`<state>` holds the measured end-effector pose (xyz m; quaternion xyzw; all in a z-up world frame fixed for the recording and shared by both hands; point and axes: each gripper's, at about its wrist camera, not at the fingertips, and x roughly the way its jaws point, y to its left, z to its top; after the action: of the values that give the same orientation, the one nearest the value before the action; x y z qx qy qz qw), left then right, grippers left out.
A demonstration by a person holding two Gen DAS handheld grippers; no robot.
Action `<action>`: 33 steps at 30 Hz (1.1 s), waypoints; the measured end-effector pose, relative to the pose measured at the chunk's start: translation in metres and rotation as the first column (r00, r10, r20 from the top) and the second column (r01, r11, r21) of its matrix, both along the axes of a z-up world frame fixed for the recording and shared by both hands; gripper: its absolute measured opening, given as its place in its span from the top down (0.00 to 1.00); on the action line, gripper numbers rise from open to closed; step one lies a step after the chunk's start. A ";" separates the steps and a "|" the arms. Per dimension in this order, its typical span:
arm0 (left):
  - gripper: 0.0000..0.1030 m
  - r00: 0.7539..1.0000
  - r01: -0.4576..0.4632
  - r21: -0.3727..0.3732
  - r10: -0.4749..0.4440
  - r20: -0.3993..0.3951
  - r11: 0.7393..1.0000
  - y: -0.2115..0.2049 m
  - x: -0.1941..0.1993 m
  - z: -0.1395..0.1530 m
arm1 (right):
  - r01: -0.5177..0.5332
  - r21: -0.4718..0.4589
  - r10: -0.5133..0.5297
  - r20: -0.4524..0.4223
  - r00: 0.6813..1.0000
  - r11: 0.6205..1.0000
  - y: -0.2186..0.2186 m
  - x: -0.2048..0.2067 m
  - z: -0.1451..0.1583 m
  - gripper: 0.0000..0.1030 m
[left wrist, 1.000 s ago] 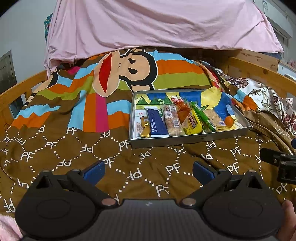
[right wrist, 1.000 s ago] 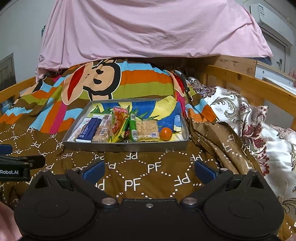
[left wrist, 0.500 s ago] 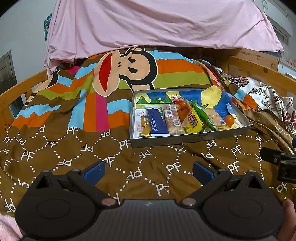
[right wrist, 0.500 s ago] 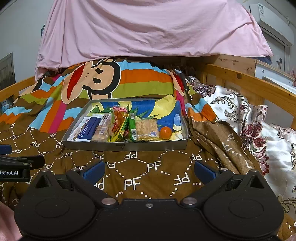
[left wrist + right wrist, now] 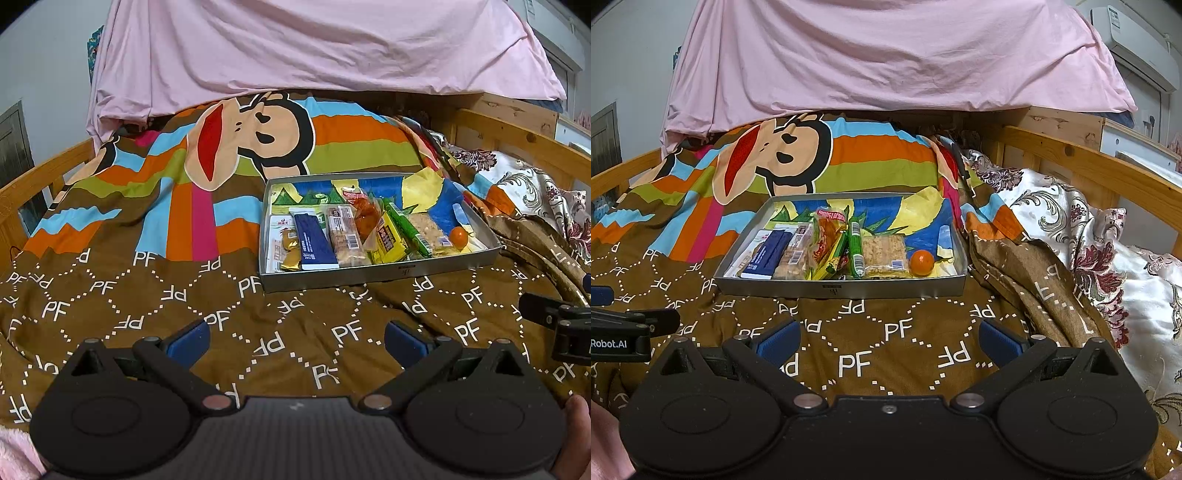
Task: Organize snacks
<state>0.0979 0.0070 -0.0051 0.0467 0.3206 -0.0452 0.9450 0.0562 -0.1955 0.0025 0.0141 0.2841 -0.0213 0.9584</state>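
A shallow silver tray [image 5: 373,276] [image 5: 842,288] lies on the bed, holding several snacks in a row: a blue packet [image 5: 314,240] [image 5: 766,254], a cracker pack [image 5: 345,236], a red bag [image 5: 827,236], a yellow packet [image 5: 388,238], a green stick [image 5: 406,229] [image 5: 855,245], a rice cracker [image 5: 884,253] and a small orange [image 5: 458,235] [image 5: 921,262]. My left gripper [image 5: 295,338] is open and empty, low over the brown quilt, short of the tray. My right gripper [image 5: 888,338] is open and empty too, in front of the tray.
A brown "PF" quilt [image 5: 147,295] with a cartoon monkey covers the bed. Pink cloth [image 5: 886,55] hangs behind. Wooden rails [image 5: 1089,162] run along both sides. A floral cover [image 5: 1108,258] is bunched at the right. The other gripper's body [image 5: 557,321] shows at each view's edge.
None of the snacks has moved. Both views have drifted very slightly; both grippers stay open.
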 end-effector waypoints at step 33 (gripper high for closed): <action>0.00 1.000 0.001 0.004 -0.001 -0.004 1.000 -0.001 0.000 -0.001 | -0.003 -0.006 0.003 -0.009 1.000 1.000 0.001 0.001 -0.003 0.01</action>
<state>0.0983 0.0059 -0.0058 0.0486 0.3227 -0.0450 0.9442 0.0569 -0.1945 -0.0003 0.0104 0.2883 -0.0209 0.9573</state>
